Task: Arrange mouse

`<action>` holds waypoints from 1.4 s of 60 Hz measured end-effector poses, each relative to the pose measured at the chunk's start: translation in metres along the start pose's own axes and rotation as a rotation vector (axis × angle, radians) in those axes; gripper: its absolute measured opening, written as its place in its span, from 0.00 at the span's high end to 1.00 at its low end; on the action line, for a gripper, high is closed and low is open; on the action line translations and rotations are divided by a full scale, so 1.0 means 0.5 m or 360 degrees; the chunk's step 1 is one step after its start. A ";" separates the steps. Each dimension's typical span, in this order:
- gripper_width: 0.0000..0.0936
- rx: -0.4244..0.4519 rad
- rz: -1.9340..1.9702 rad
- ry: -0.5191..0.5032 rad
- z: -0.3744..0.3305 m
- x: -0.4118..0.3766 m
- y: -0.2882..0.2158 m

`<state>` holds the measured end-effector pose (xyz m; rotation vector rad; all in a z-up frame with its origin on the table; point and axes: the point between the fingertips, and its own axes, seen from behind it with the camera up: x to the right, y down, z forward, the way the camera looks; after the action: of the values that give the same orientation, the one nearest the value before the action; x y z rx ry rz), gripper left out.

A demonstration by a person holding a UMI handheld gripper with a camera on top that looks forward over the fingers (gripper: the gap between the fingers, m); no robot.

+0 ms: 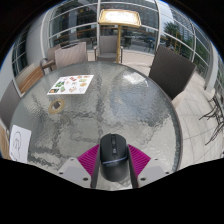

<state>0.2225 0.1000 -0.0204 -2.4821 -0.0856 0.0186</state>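
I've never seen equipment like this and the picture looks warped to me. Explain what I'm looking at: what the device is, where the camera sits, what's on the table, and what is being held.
This is one picture, taken by a wide-angle camera that rides on a hand-held tool. A person carries the tool; there is no robot arm. The lens bends everything into a round shape.

The tool is a two-finger gripper. Its fingers point forward from the bottom of the view, and the magenta pads on their inner faces are parts of it.

A black computer mouse sits between the fingers, which appear closed against its sides, so it seems to be held.

Below lies a round glass table. On it, beyond the fingers, are a printed sheet with small pictures and a small dark thing I cannot identify. Chairs stand around the table.
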 end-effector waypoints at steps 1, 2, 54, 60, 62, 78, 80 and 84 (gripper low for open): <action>0.50 0.0006 0.0002 0.0007 0.000 0.000 -0.001; 0.52 0.0007 -0.0003 0.0012 0.000 -0.001 0.000; 0.65 0.0268 -0.0002 -0.0074 -0.244 -0.758 -0.221; 0.65 0.0072 -0.0023 -0.0069 -0.168 -0.807 -0.077; 0.65 0.0024 -0.0043 -0.0051 -0.150 -0.813 -0.040; 0.65 -0.0058 -0.0060 -0.0017 -0.082 -0.840 0.091; 0.62 -0.0070 -0.0029 -0.0020 -0.082 -0.841 0.092; 0.55 -0.0073 -0.0018 -0.0021 -0.080 -0.841 0.089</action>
<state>-0.1930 0.0124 -0.0192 -2.5277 -0.1067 0.0287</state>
